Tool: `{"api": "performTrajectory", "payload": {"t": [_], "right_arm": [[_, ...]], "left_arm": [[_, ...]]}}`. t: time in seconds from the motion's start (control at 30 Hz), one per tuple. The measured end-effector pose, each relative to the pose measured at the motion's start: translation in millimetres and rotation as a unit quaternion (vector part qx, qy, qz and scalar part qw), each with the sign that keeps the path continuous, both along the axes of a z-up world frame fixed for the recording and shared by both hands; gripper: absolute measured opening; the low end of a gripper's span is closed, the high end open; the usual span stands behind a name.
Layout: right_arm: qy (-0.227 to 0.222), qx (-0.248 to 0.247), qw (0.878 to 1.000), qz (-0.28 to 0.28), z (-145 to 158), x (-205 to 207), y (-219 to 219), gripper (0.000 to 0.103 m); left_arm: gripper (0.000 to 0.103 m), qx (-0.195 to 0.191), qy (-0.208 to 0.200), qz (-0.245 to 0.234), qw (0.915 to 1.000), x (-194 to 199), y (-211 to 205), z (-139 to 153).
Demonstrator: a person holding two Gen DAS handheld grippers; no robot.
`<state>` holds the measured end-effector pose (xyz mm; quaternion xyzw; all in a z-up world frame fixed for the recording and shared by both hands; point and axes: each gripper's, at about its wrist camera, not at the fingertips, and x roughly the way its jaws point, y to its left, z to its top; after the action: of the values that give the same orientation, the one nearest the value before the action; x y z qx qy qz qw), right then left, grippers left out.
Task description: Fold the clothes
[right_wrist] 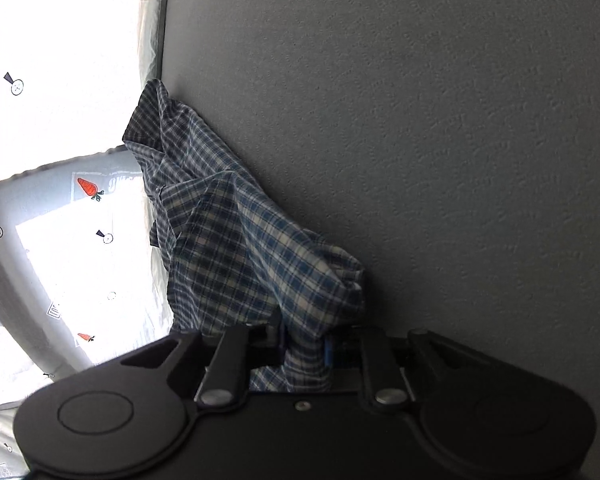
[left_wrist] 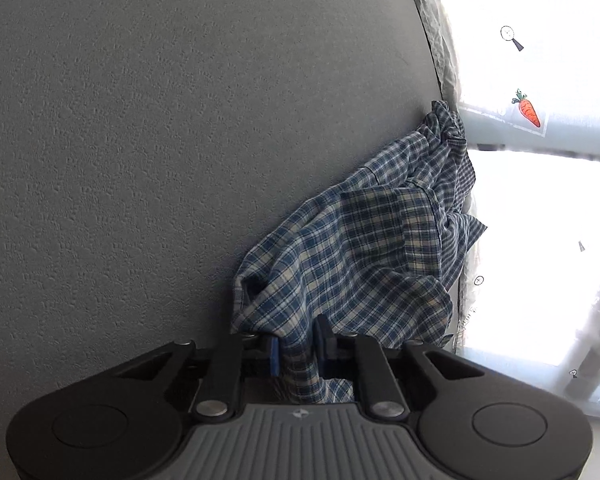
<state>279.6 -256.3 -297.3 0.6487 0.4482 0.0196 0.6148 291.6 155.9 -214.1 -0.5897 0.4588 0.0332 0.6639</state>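
both claws sit nearest my cameras: my left gripper [left_wrist: 298,350] is clamped on a pinch of the checked shirt [left_wrist: 352,248], and my right gripper [right_wrist: 302,346] is clamped on another fold of it [right_wrist: 240,248]. the shirt lies bunched on the grey textured surface [left_wrist: 160,140], its far end by the edge next to a pale printed sheet [left_wrist: 540,208]. i judge it light, soft and limp, so it will sag and needs holding at seams or corners. print near the carrots [right_wrist: 88,187] is too blurred to read
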Motion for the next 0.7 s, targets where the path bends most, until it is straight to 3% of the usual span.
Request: {"api": "performTrajectory", "payload": {"t": [0.17, 0.27, 0.4, 0.5, 0.57, 0.7], "right_arm": [[-0.048, 0.004, 0.999, -0.013, 36, -24, -2, 0.009], [-0.055, 0.019, 0.998, -0.009, 59, -43, -7, 0.008], [-0.015, 0.071, 0.997, -0.018, 84, -85, -16, 0.008], [0.001, 0.080, 0.997, -0.013, 103, -116, -20, 0.009], [0.027, 0.097, 0.995, -0.020, 100, -126, -20, 0.009], [0.069, 0.133, 0.988, -0.046, 85, -124, -19, 0.009]], "left_arm": [[0.007, -0.018, -0.025, 0.008, 0.9995, -22, 3, 21], [0.006, -0.024, -0.039, 0.000, 0.9989, -39, 4, 44], [0.006, -0.032, -0.039, -0.012, 0.9986, -78, 4, 86], [0.006, -0.023, -0.044, -0.021, 0.9986, -107, 0, 112], [0.006, -0.009, -0.033, -0.020, 0.9992, -115, -3, 116], [0.006, -0.041, -0.010, 0.006, 0.9991, -110, -1, 102]]}}
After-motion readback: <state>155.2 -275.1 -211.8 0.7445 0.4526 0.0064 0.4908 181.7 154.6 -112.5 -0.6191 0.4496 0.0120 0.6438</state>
